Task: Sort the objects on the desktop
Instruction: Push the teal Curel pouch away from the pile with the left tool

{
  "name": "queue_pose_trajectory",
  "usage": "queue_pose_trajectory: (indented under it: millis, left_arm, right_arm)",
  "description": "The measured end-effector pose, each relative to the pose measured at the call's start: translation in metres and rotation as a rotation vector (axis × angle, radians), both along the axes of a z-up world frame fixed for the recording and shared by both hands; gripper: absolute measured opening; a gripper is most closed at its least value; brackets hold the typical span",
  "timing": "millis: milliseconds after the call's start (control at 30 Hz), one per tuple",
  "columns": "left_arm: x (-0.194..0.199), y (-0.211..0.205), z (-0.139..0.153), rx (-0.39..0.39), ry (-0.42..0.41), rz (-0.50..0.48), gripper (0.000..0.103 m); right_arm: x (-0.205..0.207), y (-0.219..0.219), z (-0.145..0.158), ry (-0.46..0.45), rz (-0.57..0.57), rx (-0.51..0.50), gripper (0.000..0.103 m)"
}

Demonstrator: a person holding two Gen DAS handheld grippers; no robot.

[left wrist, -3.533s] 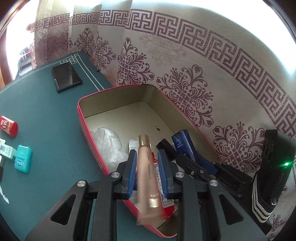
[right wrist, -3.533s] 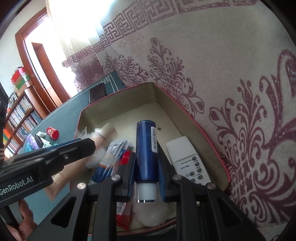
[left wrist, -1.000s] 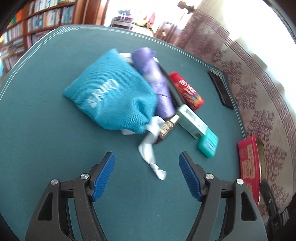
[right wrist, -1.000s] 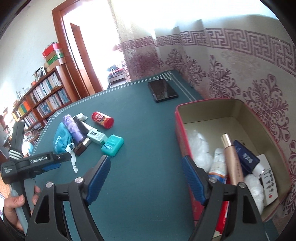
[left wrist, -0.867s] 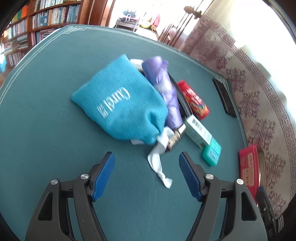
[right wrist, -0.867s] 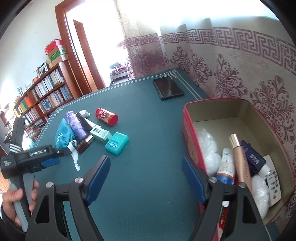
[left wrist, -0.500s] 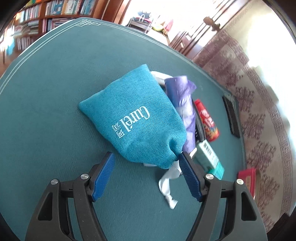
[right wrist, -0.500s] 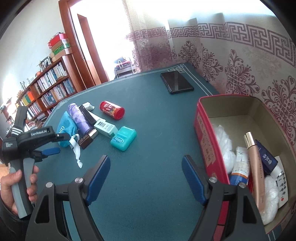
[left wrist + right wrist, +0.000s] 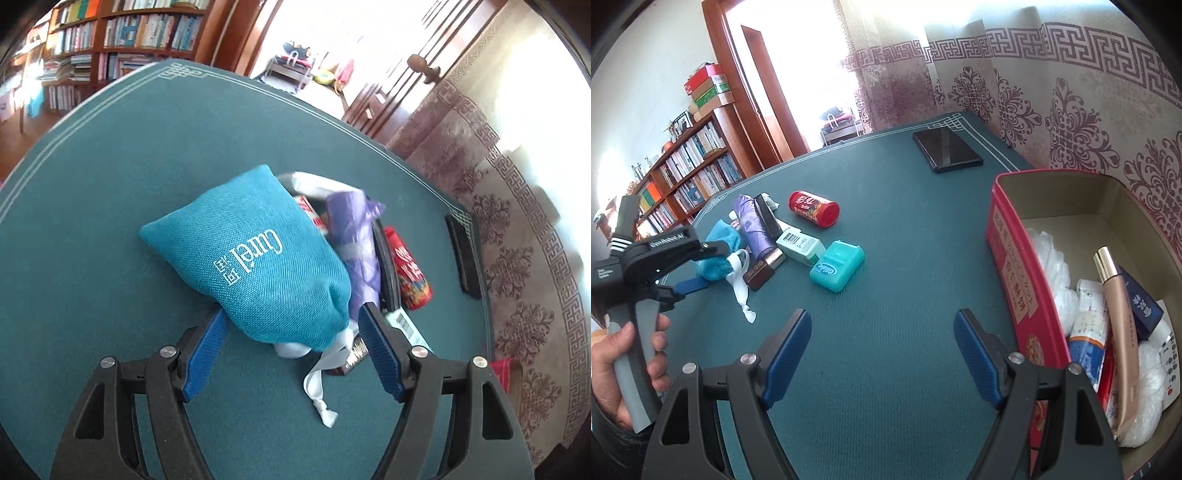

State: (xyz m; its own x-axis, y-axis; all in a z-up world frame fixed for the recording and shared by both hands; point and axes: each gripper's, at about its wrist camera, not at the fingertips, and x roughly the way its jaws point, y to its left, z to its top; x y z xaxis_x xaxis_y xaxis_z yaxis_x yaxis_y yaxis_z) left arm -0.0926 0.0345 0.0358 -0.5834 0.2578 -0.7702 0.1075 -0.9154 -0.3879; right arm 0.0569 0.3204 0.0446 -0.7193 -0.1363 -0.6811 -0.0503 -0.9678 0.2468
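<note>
Left wrist view: showing left tongs spread wide, just been opening further, straddling the gathered near end of teal pouch on green table. Not clamping it; left pad partly hidden behind the pouch edge, so cannot tell contact there. Trailing white ribbon from the pouch mouth back between the two fingers. Lying just past the right fingertip: purple roll, touching the pouch. Sitting beyond that, further right: red can. Peeking out right beside the right pad: brown box and white barcode box. Lying well off to the right by the table edge: black phone. Showing only a sliver of red tin far right. Right wrist view: showing right tongs spread wide too, holding nothing, hovering over bare table. Sitting ahead and slightly left of the left finger: teal floss box, with the can further ahead. Standing just right of the right finger: the tin, containing gold tube, navy bottle and white wads. Catching the left tongs far left, gripped by a hand, reaching around the pouch.
</note>
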Motion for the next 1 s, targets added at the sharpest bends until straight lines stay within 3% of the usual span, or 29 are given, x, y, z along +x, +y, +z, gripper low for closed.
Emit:
queue_pose_trajectory:
  millis: [200,333,400,600,1000]
  left_arm:
    - [-0.018,-0.001,-0.024,-0.028,-0.073,0.017,0.080]
    - [-0.014,0.000,-0.022,-0.053,-0.035,-0.006,0.080]
    - [-0.011,-0.005,-0.022,-0.066,-0.022,-0.009,0.069]
    - [0.010,-0.019,-0.016,-0.114,0.014,-0.034,0.052]
    - [0.068,-0.054,-0.021,-0.179,0.010,-0.086,0.054]
  right_arm:
    - [0.001,-0.004,0.000,0.001,0.010,0.006,0.082]
    - [0.001,-0.006,0.000,-0.002,0.013,0.009,0.082]
    - [0.000,-0.007,0.000,-0.003,0.018,0.010,0.082]
    - [-0.001,-0.014,0.000,-0.005,0.036,0.027,0.082]
    - [-0.007,-0.038,0.004,-0.007,0.093,0.057,0.082]
